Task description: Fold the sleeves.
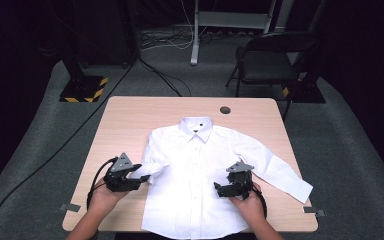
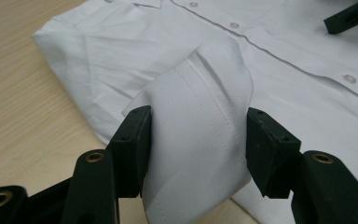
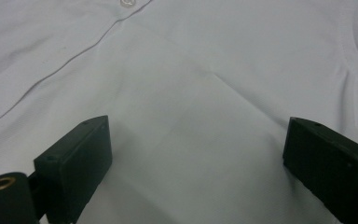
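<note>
while the left gripper [image 1: 141, 176] carries the cuff [image 2: 200, 130] of the shirt's near sleeve in over the torso, its jaws are pinching that cuff across its width, fabric bulging up between them. right gripper [image 1: 219, 188] hovers over the lower front panel, jaws spread wide, nothing between them; plain white cloth beneath in the right gripper view.

white dress shirt [image 1: 195, 170] lies face up, buttoned, mid-table [image 1: 130, 110]. long axis runs 12 to 6: collar [image 1: 196, 123] at 12, hem hanging off the near edge at 6.

progress, as i judge it: early. sleeve at 9 is drawn in but not yet laid flat. other sleeve [image 1: 275, 167] stretched out toward 4, untouched. side folds and bottom-to-collar fold all left to do.
</note>
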`<state>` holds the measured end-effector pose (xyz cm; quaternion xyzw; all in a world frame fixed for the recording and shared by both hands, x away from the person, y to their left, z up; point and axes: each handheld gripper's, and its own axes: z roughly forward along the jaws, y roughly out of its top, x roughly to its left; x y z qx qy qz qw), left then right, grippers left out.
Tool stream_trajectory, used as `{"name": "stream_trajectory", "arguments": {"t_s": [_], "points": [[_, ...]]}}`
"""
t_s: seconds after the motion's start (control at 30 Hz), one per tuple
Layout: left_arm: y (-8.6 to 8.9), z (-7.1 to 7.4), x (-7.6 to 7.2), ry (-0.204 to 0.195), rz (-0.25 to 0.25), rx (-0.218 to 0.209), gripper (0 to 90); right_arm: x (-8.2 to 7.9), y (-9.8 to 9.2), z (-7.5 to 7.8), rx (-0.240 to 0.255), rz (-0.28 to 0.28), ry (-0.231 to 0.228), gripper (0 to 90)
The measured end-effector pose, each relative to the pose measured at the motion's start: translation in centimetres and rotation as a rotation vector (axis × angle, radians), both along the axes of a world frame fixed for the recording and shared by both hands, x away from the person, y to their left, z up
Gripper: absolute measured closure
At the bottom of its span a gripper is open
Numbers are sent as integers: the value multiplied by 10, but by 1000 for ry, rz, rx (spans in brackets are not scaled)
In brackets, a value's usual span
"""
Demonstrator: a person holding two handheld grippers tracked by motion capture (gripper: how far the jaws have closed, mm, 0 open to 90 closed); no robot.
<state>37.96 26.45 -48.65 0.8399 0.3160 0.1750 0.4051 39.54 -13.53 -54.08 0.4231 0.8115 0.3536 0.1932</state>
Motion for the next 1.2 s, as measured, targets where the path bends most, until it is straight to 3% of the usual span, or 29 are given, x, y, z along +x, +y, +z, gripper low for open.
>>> {"name": "stream_trajectory", "arguments": {"t_s": [0.23, 0.4, 0.73, 1.07, 1.2], "points": [[-22, -2, -5, 5, -77, 29, 448, 0, 0, 0, 2, 0, -2, 68], [-38, -6, -10, -7, -130, 87, 448, 0, 0, 0, 2, 0, -2, 68], [-48, -16, -13, 1, -191, 133, 446, 0, 0, 0, 2, 1, -3, 67], [-57, -26, -11, 24, -219, 126, 432, 0, 0, -1, 3, 0, -3, 65], [-61, -28, -14, 25, -239, 122, 360, 0, 0, -1, 3, 1, -3, 65]]}}
